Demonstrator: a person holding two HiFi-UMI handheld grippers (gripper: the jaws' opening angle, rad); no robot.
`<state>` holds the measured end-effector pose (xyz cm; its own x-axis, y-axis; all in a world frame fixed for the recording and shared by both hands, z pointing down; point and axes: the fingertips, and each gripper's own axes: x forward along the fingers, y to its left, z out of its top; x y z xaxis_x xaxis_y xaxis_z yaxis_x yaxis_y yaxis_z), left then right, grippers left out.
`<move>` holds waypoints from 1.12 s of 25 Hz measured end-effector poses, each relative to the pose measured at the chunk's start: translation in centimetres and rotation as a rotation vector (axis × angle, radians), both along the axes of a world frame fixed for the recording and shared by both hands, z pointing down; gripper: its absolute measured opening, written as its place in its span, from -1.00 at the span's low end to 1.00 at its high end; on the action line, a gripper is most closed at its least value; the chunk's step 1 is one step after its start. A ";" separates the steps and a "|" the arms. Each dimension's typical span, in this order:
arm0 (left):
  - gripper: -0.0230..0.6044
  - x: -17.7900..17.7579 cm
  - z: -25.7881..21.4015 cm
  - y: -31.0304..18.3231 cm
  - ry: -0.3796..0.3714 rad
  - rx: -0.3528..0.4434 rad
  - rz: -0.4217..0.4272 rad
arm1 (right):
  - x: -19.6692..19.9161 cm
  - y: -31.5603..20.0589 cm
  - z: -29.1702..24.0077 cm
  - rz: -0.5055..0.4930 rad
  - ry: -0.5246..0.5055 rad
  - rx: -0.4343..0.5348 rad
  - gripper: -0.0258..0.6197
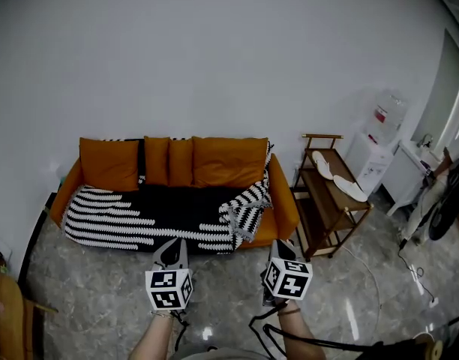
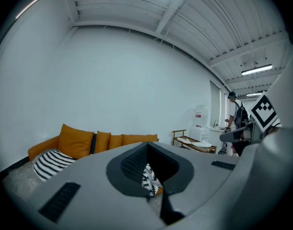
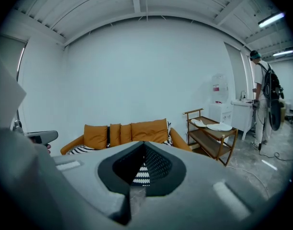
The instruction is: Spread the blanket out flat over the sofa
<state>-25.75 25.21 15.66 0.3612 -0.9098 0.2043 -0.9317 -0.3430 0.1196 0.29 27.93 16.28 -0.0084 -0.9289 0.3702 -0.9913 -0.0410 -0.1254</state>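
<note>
An orange sofa (image 1: pixel 283 205) stands against the white wall with three orange back cushions. A black and white zigzag blanket (image 1: pixel 139 217) covers its seat and hangs over the front edge. At the right end the blanket is bunched in a fold (image 1: pixel 248 205) that runs up to the backrest corner. Both grippers hover over the marble floor, short of the sofa's front. My left gripper (image 1: pixel 172 252) is shut with nothing in it. My right gripper (image 1: pixel 282 247) is also shut and empty. The left gripper view shows the blanket (image 2: pixel 50 161) beyond the jaws, and so does the right gripper view (image 3: pixel 82 149).
A wooden two-shelf trolley (image 1: pixel 328 201) with white items stands right of the sofa. A water dispenser (image 1: pixel 378 147) and a white cabinet stand behind it. A person (image 3: pixel 263 96) stands at the far right. Cables (image 1: pixel 418 274) lie on the floor, and a wooden piece (image 1: pixel 8 315) is at the left edge.
</note>
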 end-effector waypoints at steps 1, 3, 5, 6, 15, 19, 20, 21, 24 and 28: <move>-0.92 0.2 0.3 -0.4 -0.004 -0.008 0.003 | 0.3 -0.3 0.3 0.005 -0.005 -0.006 -0.91; -0.92 0.4 1.0 -0.9 -0.011 -0.027 0.009 | 0.8 -0.7 1.0 0.016 -0.014 -0.022 -0.91; -0.92 0.6 1.5 -1.4 -0.015 -0.041 0.014 | 1.2 -1.0 1.8 0.028 -0.025 -0.038 -0.91; -0.92 0.7 1.8 -1.8 -0.019 -0.046 0.017 | 1.3 -1.3 2.1 0.034 -0.031 -0.044 -0.91; -0.92 2.3 3.2 -9.0 -0.028 -0.050 0.068 | 3.4 -6.7 3.7 0.099 -0.056 -0.049 -0.91; -0.92 2.6 2.4 -13.9 -0.011 -0.039 0.077 | 3.5 -10.8 2.9 0.106 -0.059 -0.036 -0.91; -0.92 2.7 2.3 -15.1 -0.005 -0.037 0.080 | 3.6 -11.8 2.8 0.108 -0.055 -0.036 -0.91; -0.92 2.9 2.2 -16.2 -0.001 -0.035 0.083 | 3.8 -12.7 2.7 0.112 -0.053 -0.035 -0.91; -0.92 3.1 2.2 -19.4 0.003 -0.038 0.087 | 4.2 -15.3 2.4 0.122 -0.049 -0.036 -0.91; -0.92 3.6 2.1 -23.7 0.007 -0.054 0.101 | 5.0 -19.3 1.8 0.141 -0.046 -0.044 -0.91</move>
